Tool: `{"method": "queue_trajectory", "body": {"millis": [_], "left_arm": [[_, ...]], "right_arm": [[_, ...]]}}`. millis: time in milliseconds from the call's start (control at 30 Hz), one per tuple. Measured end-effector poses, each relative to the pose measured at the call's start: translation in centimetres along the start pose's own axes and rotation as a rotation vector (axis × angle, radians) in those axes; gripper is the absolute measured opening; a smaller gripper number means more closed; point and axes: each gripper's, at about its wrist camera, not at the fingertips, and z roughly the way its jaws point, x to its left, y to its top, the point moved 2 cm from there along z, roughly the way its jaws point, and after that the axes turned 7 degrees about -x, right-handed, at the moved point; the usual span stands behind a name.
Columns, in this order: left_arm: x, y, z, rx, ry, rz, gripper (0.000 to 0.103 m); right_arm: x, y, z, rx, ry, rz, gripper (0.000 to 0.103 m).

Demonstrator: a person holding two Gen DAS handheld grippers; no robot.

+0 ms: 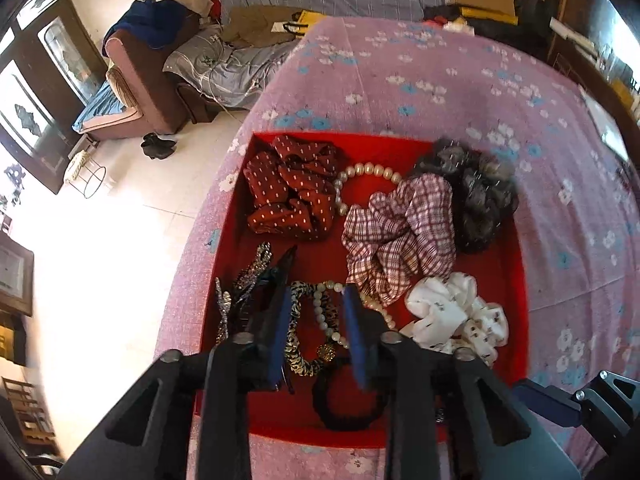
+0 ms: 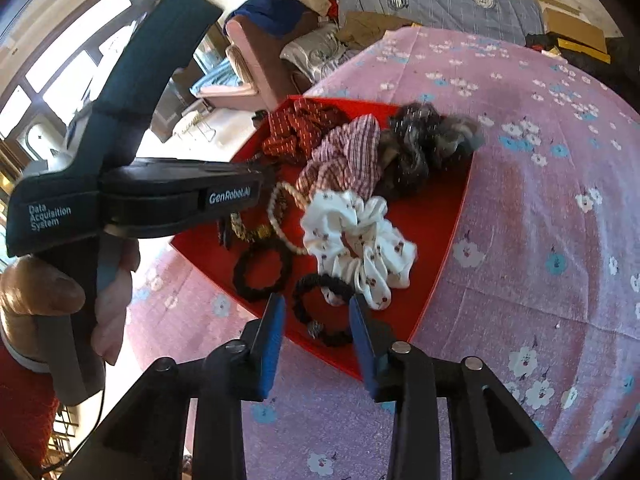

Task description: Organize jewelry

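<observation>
Red tray (image 1: 504,264) sits on a pink flowered cloth (image 1: 440,80). Left gripper (image 1: 318,312) hangs over the tray's 6 o'clock end, jaws partly open, nothing clamped; a leopard band (image 1: 298,344) and pearl strand (image 1: 324,316) lie beneath the gap. Right gripper (image 2: 316,316) jaws likewise partly open and empty, over a black hair tie (image 2: 316,308) at the near tray corner; contact cannot be confirmed through the blur. A white scrunchie (image 2: 360,240) lies at 12 o'clock from it, touching.
</observation>
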Motion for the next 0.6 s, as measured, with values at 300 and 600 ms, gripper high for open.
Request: {"method": "queue_trajectory", "body": {"millis": [300,600], "left_arm": [[1.2,1.2,-3.0,-0.058,-0.027,-0.064,0.040],[1.8,0.6,-5.1,-0.094,0.056,-0.093,0.047]], "right_arm": [[-1.2,1.0,-2.1,-0.058,-0.021,0.039,0.041],[-4.4,1.3,-3.0,-0.075,-0.066,0.120,0.041]]}}
